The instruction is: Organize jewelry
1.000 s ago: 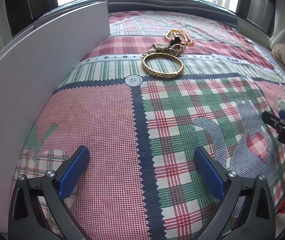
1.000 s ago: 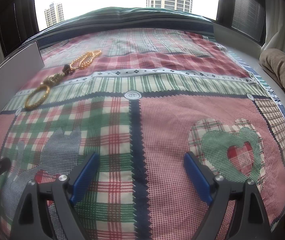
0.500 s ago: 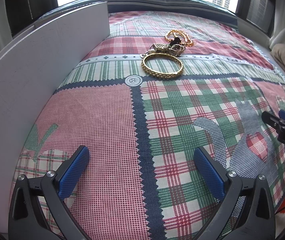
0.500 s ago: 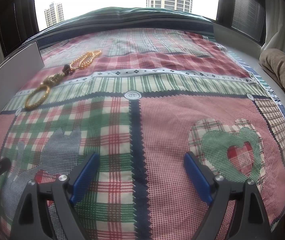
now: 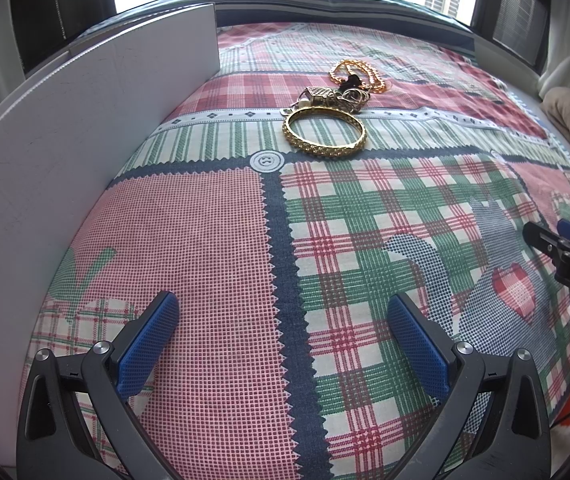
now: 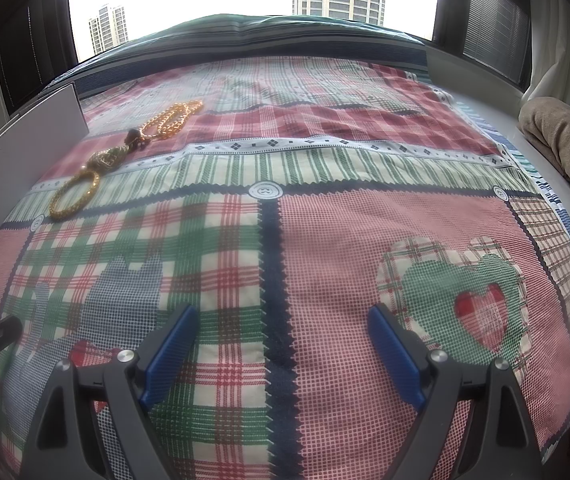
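Your left gripper (image 5: 281,344) and right gripper (image 6: 281,356) both gape wide and empty over the patchwork plaid bedspread (image 5: 365,240), and the studded gold bangle (image 5: 324,132), lying flat just before the tangled gold chains (image 5: 355,76), sits straight ahead of your left gripper, the nearer one.

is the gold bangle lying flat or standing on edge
Lying flat. The studded gold bangle shows its whole ring open to the camera, with the patchwork plaid bedspread visible through its middle; the right wrist view agrees.
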Motion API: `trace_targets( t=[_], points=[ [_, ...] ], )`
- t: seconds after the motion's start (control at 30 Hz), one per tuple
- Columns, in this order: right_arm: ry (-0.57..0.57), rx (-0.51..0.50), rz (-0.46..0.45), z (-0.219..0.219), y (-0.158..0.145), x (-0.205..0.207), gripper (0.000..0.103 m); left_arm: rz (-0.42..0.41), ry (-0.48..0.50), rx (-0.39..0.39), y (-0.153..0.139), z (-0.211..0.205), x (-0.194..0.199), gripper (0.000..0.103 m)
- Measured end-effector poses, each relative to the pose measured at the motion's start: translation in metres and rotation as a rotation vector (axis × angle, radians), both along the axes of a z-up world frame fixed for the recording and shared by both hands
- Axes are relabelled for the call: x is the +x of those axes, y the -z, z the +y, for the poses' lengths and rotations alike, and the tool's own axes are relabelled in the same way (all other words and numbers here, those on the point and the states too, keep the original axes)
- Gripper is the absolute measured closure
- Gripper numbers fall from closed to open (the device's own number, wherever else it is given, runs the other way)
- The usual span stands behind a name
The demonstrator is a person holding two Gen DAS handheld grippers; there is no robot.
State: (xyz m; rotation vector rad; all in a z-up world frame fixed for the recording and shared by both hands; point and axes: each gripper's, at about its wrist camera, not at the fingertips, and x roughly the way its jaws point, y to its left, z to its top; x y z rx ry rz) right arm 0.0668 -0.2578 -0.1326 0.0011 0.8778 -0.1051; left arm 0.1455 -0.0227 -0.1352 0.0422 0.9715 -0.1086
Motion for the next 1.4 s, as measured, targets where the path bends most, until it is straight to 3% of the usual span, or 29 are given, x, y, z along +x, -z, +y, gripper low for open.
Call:
trace_targets(
  t=[0.37,0.6,0.73,0.87,1.1,1.23,1.33,1.4],
  points=[
    [0.000,0.001,0.000,0.000,0.000,0.000,0.014,0.035,0.009,0.013,-0.001,0.000,-0.001,0.000],
    [0.001,0.002,0.000,0.000,0.000,0.000,0.014,0.156,0.066,0.034,-0.006,-0.002,0.009,0.001],
    [0.001,0.002,0.000,0.000,0.000,0.000,0.013,0.140,0.087,-0.043,-0.039,0.003,0.029,0.001],
    [0.001,0.002,0.001,0.000,0.000,0.000,0.013,0.126,0.052,-0.110,-0.068,0.006,0.079,0.001],
    [0.001,0.003,0.001,0.001,0.000,0.000,0.013,0.222,-0.026,-0.057,-0.027,-0.004,0.157,0.001],
    [0.001,0.003,0.001,0.001,0.000,0.001,0.013,0.263,-0.036,-0.020,-0.003,-0.011,0.168,0.001],
    [0.002,0.004,0.001,0.001,0.000,0.001,0.013,0.237,-0.022,0.045,0.003,-0.017,0.166,0.000],
    [0.001,0.003,0.001,0.001,0.000,0.001,0.013,0.223,-0.022,0.039,0.003,-0.017,0.164,0.000]
  ],
)
